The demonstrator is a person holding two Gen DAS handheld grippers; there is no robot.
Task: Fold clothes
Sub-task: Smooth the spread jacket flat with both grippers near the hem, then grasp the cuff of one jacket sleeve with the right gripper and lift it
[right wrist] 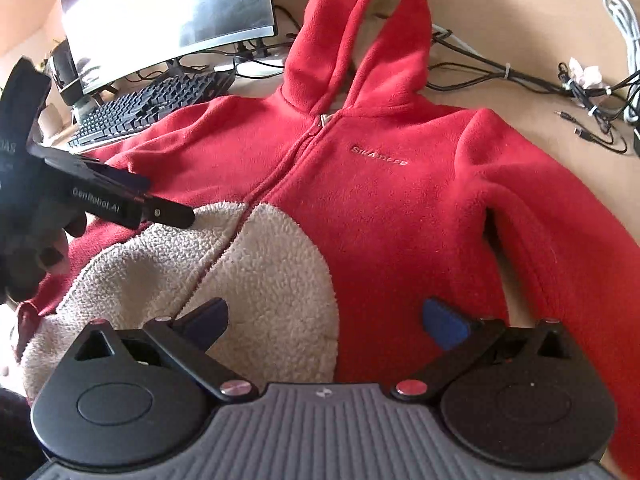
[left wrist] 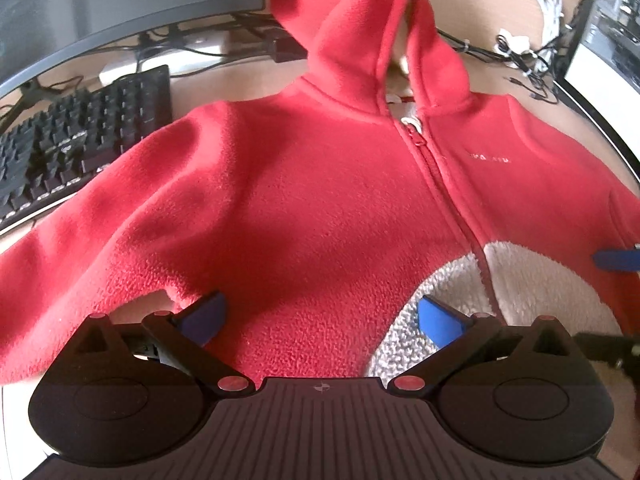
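A red fleece hooded jacket [left wrist: 320, 184] [right wrist: 400, 208] lies front up on the tan desk, zipped, sleeves spread, with a cream sherpa belly patch [left wrist: 532, 292] [right wrist: 224, 264]. My left gripper [left wrist: 322, 316] hovers open over the lower left chest, blue pads wide apart, nothing between them. My right gripper [right wrist: 326, 318] stands open above the edge of the cream patch and the red right side, empty too. In the right wrist view the left gripper's body [right wrist: 100, 196] and a hand [right wrist: 44, 256] show at the left. A blue fingertip [left wrist: 618, 260] of the right gripper peeks in at the left wrist view's right edge.
A black keyboard [left wrist: 76, 148] [right wrist: 156, 104] lies left of the jacket, partly under its sleeve. A curved monitor [right wrist: 168, 16] stands behind it. Tangled cables [right wrist: 592, 92] [left wrist: 532, 56] run along the back right of the desk [right wrist: 540, 32].
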